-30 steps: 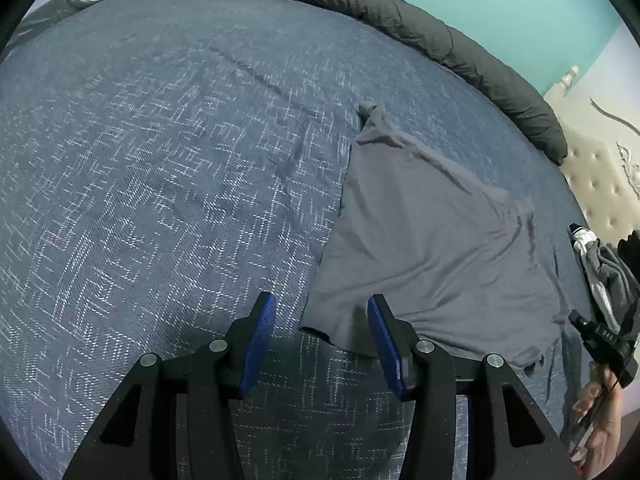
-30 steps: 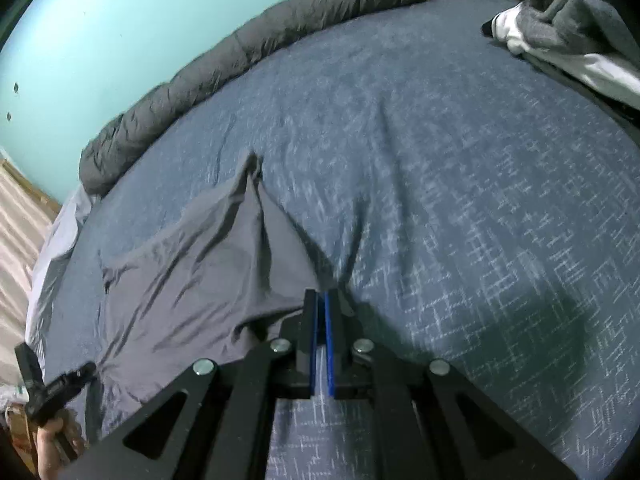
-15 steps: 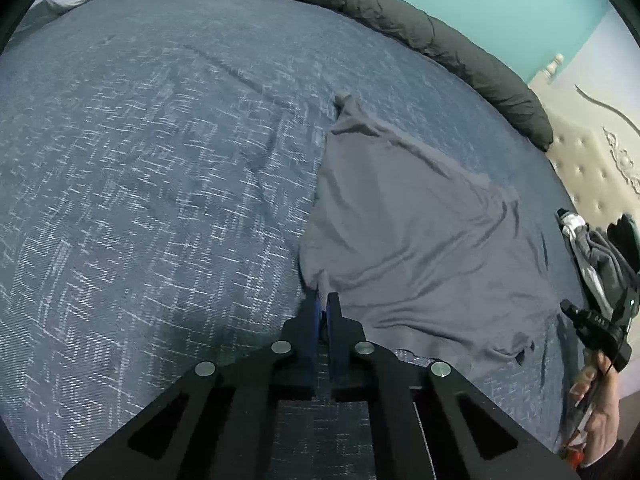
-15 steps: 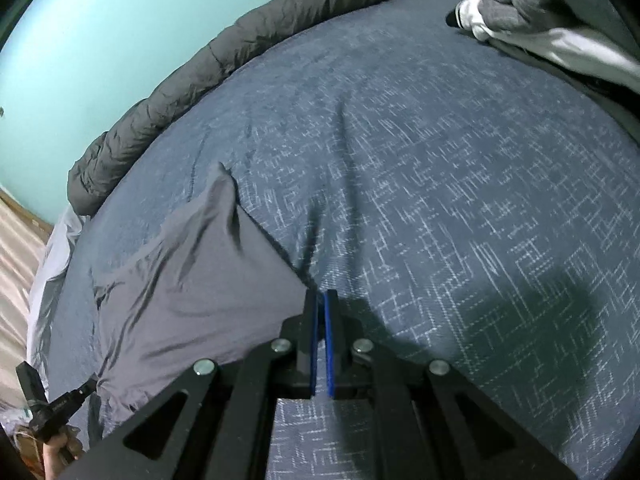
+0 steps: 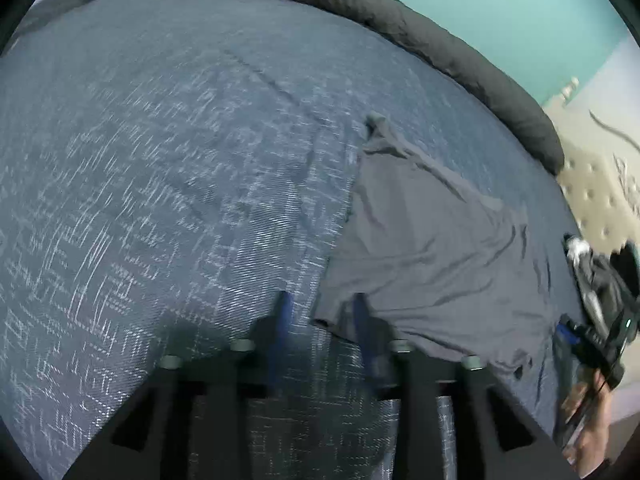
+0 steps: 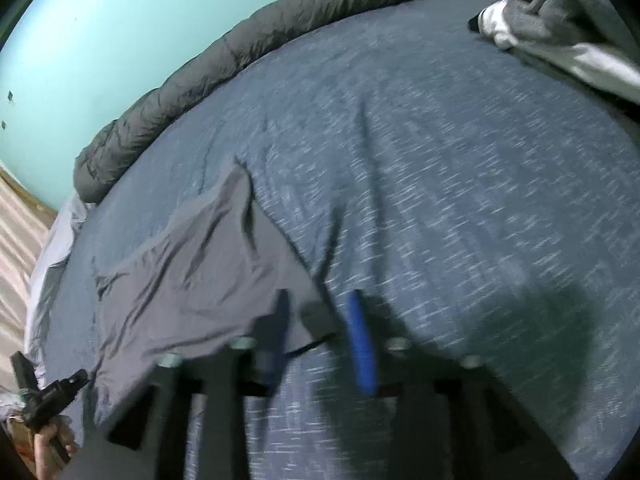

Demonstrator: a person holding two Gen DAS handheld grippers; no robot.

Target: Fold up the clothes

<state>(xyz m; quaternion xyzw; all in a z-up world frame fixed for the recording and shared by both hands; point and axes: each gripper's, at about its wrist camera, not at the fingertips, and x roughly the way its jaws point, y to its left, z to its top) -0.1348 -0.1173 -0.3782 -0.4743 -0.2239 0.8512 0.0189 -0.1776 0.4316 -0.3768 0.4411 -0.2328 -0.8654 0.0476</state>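
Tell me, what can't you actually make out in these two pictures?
- Grey garment: what kind it is; it lies folded, and its near edge hides behind the left gripper in the left view.
- Pile of clothes: cut off by the top right edge of the right view.
- Right gripper: its fingers are blurred in the right view, so whether they touch the cloth is unclear.

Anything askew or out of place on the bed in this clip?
Mostly tidy. The grey garment lies roughly flat on the blue bedspread, but its far corner is bunched into a peak and its near edge is rumpled. A heap of unfolded clothes sits at the bed's edge.
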